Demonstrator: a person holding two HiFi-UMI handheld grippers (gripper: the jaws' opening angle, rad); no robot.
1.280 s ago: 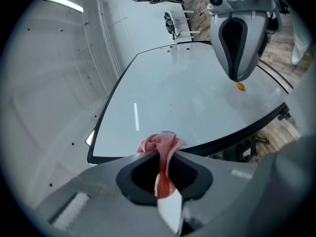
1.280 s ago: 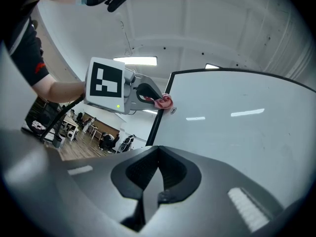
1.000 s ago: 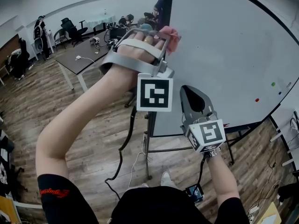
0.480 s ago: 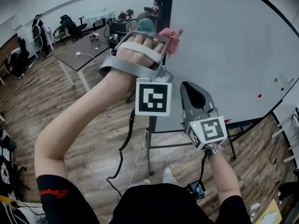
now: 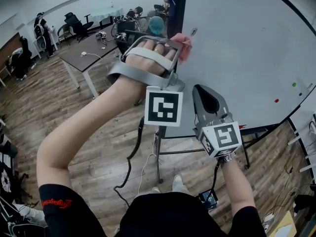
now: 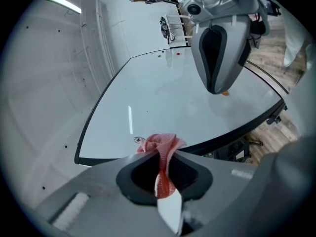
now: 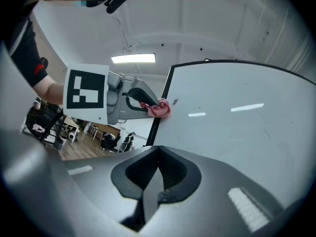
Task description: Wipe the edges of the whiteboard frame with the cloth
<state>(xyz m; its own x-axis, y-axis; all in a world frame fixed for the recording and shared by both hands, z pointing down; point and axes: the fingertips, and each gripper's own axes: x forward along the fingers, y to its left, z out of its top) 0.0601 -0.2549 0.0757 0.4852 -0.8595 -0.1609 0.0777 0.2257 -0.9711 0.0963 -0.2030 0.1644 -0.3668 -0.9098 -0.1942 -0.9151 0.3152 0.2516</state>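
Your left tongs (image 5: 177, 42) are up high and clenched on the pink cloth (image 5: 183, 44). In the left gripper view the fabric is pinched right between the two jaws, with a bunched fold spilling out past the tips. That fold sits at the black frame (image 5: 177, 14) of the whiteboard (image 5: 237, 48), on the upright edge nearest you, and laps a little onto the white surface. The right gripper view says the same: the pink wad lies against the dark edge strip, just beside a small scribbled mark on the board.

Your right tongs (image 5: 205, 94) hang lower, in front of the board's face and well apart from the cloth. Their jaws are pressed together with nothing between them. Each tool's marker cube faces up at you, the left one (image 5: 163, 109) below your knuckles and the right one (image 5: 222, 138) above your wrist.

On the board, a red dot (image 5: 276, 100) and a green dot (image 5: 294, 84) sit far off to your right, near the lower edge. The board's stand (image 5: 158, 157) rises from the wooden floor (image 5: 98, 157) by your shoes. Behind your left arm there's a dark worktop (image 5: 91, 58) with cables on it, and office chairs (image 5: 74, 27) beyond.
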